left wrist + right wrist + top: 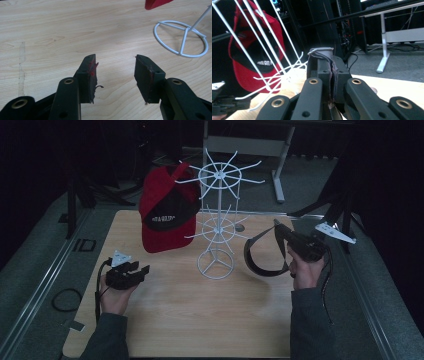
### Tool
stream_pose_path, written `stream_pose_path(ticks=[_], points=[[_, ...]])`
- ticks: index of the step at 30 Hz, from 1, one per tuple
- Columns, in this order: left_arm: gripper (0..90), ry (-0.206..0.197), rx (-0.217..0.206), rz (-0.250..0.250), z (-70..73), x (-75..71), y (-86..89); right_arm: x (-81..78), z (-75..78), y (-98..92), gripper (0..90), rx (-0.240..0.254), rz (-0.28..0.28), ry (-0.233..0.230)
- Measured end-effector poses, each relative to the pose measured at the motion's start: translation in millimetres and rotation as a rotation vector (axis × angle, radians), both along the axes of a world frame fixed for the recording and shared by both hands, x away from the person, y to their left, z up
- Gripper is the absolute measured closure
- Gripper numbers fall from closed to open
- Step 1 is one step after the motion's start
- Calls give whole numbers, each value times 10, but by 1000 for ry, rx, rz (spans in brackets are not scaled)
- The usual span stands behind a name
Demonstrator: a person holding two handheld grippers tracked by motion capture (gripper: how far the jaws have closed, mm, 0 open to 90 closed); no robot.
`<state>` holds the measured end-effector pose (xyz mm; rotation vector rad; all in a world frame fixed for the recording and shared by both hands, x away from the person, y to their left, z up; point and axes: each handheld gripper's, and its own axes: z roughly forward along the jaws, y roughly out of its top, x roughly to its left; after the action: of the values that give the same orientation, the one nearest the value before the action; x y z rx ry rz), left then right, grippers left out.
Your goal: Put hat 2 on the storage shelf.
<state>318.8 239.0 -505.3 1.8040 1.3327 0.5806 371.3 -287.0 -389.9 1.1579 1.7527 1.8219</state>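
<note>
**Right jaws pinched on strap, left jaws open and empty**

Right gripper (pixel 280 231): jaws fully closed on a black strap (pixel 260 256). In the right gripper view the strap's grey folded edge (pixel 322 53) pokes out just past the jaw tips, sandwiched flat between the pads. In the high view the rest of the strap hangs as a loop below and to the stand side of the jaws, lower end near or on the table (pixel 200 320) – can't tell which. Gripper is held up off the table, hand (pixel 305 270) under it.

White wire stand (pixel 216 220): ahead-left of the right jaws in that gripper's view, its prongs (pixel 274 75) near the jaw tips but not touching. Red and black cap (pixel 167 210) hangs on the far side of the stand, beyond the prongs.

Left gripper (pixel 141 270): jaws about half open, nothing between them. Left gripper view shows bare tabletop in the gap; pads (pixel 91 75) are worn, red smears on the left one. Stand's ring base (pixel 181 38) sits ahead and to the right of the jaws, well apart. A corner of the red cap (pixel 156 3) is further ahead, same side. Hand (pixel 114 295) rests low at the table.

Grippers are well apart, stand between them.
</note>
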Motion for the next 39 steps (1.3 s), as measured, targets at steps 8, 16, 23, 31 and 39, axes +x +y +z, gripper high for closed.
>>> stream_pose_path(ticks=[8, 16, 23, 31, 39], points=[[530, -1, -1, 2, 3, -4, -2, -56, 45, 19, 871, 9, 21, -16], [530, -2, -5, 3, 4, -3, 4, -66, 105, 36, 871, 5, 28, -30], [530, -2, -5, 2, 7, -5, 6, -89, 131, 31, 871, 8, 31, -36], [530, -1, -5, 1, 6, -4, 4, -196, 173, 41, 871, 16, 56, -63], [530, -2, -5, 2, 9, -5, 9, -258, 210, 23, 871, 11, 62, -77]])
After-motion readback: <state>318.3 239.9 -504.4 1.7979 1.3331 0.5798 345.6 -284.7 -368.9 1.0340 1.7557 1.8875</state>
